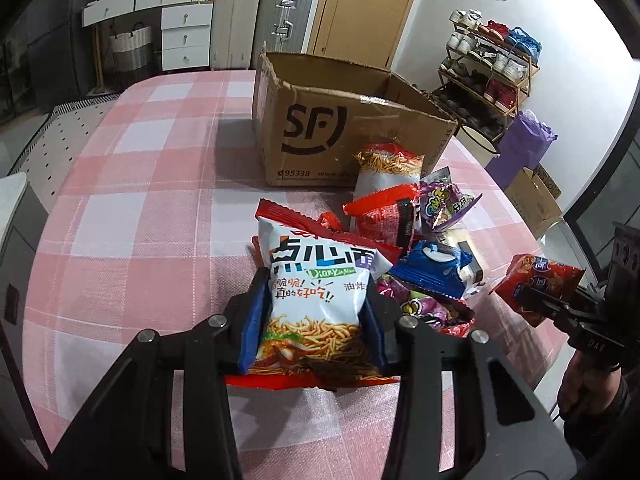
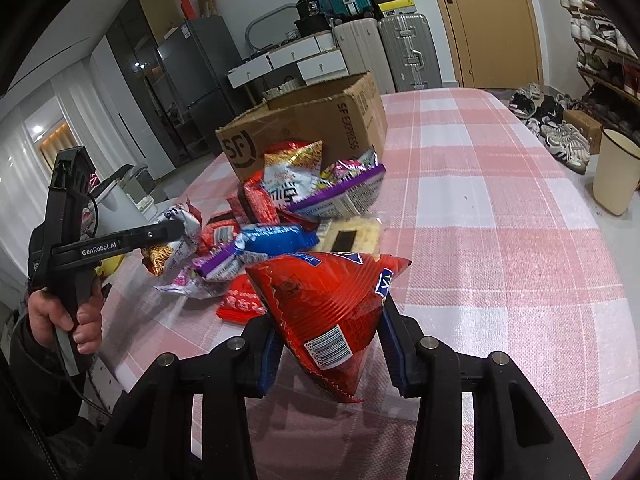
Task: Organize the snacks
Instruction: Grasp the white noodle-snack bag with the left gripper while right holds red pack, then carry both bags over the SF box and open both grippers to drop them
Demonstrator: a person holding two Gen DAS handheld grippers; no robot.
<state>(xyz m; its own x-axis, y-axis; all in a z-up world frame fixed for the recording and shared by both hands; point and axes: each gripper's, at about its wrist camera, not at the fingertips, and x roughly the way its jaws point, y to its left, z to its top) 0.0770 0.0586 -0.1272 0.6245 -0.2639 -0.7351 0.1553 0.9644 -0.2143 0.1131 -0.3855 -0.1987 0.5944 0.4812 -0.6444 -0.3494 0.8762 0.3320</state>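
My left gripper (image 1: 316, 312) is shut on a white and red noodle snack bag (image 1: 320, 300) and holds it above the pink checked table (image 1: 152, 216). It also shows in the right wrist view (image 2: 176, 232). My right gripper (image 2: 328, 344) is shut on a red snack bag (image 2: 324, 300), lifted off the table; it shows at the right in the left wrist view (image 1: 536, 292). A pile of snack packets (image 1: 416, 240) lies in front of the open SF cardboard box (image 1: 336, 128), also seen from the right wrist (image 2: 304, 136).
Suitcases (image 1: 260, 24), white drawers (image 1: 184, 28) and a wooden door (image 1: 364, 8) stand behind the table. A shoe rack (image 1: 488, 76) and a purple bag (image 1: 524, 144) are at the right. A cream bin (image 2: 616, 168) stands on the floor.
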